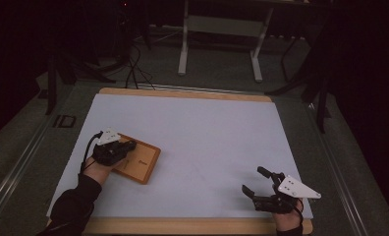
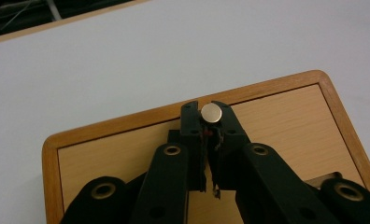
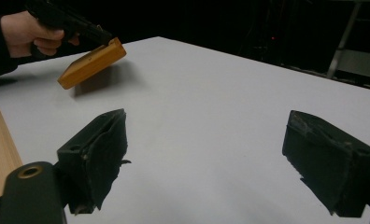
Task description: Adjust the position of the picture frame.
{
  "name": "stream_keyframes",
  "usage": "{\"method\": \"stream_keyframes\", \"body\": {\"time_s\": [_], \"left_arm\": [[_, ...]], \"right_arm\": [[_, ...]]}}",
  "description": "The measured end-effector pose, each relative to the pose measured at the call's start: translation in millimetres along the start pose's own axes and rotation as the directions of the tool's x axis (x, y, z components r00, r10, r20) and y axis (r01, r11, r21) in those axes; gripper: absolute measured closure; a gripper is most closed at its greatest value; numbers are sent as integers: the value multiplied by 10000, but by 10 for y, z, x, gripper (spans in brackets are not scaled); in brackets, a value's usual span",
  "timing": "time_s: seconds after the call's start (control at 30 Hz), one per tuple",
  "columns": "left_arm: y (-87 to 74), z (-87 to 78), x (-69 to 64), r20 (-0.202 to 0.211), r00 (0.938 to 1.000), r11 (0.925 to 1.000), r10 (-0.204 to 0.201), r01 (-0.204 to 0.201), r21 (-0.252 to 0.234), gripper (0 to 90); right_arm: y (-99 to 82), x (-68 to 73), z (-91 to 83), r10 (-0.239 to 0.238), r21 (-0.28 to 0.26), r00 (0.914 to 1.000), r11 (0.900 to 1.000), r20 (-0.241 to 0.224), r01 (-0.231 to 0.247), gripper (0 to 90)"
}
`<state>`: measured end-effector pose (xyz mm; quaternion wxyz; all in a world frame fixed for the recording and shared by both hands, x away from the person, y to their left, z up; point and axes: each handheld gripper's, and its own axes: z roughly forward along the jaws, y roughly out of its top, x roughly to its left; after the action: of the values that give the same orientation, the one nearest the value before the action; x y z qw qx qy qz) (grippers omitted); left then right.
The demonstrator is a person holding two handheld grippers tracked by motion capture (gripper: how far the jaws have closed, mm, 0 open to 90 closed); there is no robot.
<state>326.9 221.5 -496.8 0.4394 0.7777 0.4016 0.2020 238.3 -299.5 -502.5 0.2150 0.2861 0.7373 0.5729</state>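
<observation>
A flat wooden board (image 1: 142, 164) with a raised rim lies at the table's left. My left gripper (image 1: 128, 146) reaches over it from the near side. In the left gripper view the jaws (image 2: 210, 116) are shut on a small round metal knob (image 2: 211, 113) that stands on the board (image 2: 286, 121). In the right gripper view the board (image 3: 92, 63) hangs tilted, one end off the white surface with a shadow under it, and a hand (image 3: 26, 30) holds the left gripper (image 3: 99, 33) above it. My right gripper (image 1: 257, 181) rests open at the front right, with nothing between its fingers (image 3: 99, 158).
A white sheet (image 1: 197, 123) covers the wooden table, whose edge (image 1: 182, 226) shows at front and back. Beyond the table a white metal frame (image 1: 219, 24) stands on the dark floor, with cables (image 1: 133, 69) at the left.
</observation>
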Motion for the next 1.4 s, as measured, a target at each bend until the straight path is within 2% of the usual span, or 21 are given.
{"method": "stream_keyframes", "body": {"time_s": [0.17, 0.4, 0.67, 0.87, 0.9, 0.97, 1.0, 1.2, 1.27, 1.4], "left_arm": [[70, -34, -52, 102, 9999, 9998, 94, -92, -197, 854], [254, -77, -149, 284, 9988, 9978, 403, -388, -532, 854], [464, -29, -309, 589, 9950, 9946, 808, -767, -695, 854], [619, 76, -470, 959, 9892, 9919, 1106, -1038, -739, 854], [667, 121, -534, 1089, 9853, 9896, 1314, -1239, -731, 854], [667, 121, -534, 1089, 9853, 9896, 1314, -1239, -731, 854], [710, 179, -596, 1283, 9820, 9889, 1383, -1300, -715, 854], [769, 330, -760, 1570, 9735, 9853, 1661, -1575, -655, 853], [777, 436, -834, 1742, 9687, 9842, 1768, -1718, -438, 853], [790, 526, -905, 1931, 9647, 9839, 1788, -1751, -365, 853]], "right_arm": [[-1, -2, -1, 65, -2, 10000, 10000, -9, -65, 137], [1, -1, -3, 31, -14, 10000, 10000, -8, -31, 137], [6, -10, -9, 33, -98, 10000, 9999, -13, -33, 137], [19, -14, -28, 31, -238, 10000, 9997, -6, -31, 137], [23, -20, -32, 54, -299, 10000, 9995, -36, -55, 137], [21, -24, -30, 58, -293, 10000, 9996, -41, -59, 137], [21, -24, -30, 58, -293, 10000, 9996, -41, -59, 137], [28, -42, -46, -10, -400, 10000, 9992, -34, 9, 137], [16, -54, -51, 27, -343, 10000, 9994, -6, -28, 137], [18, -59, -67, 91, -415, 10000, 9991, -16, -92, 137]]}}
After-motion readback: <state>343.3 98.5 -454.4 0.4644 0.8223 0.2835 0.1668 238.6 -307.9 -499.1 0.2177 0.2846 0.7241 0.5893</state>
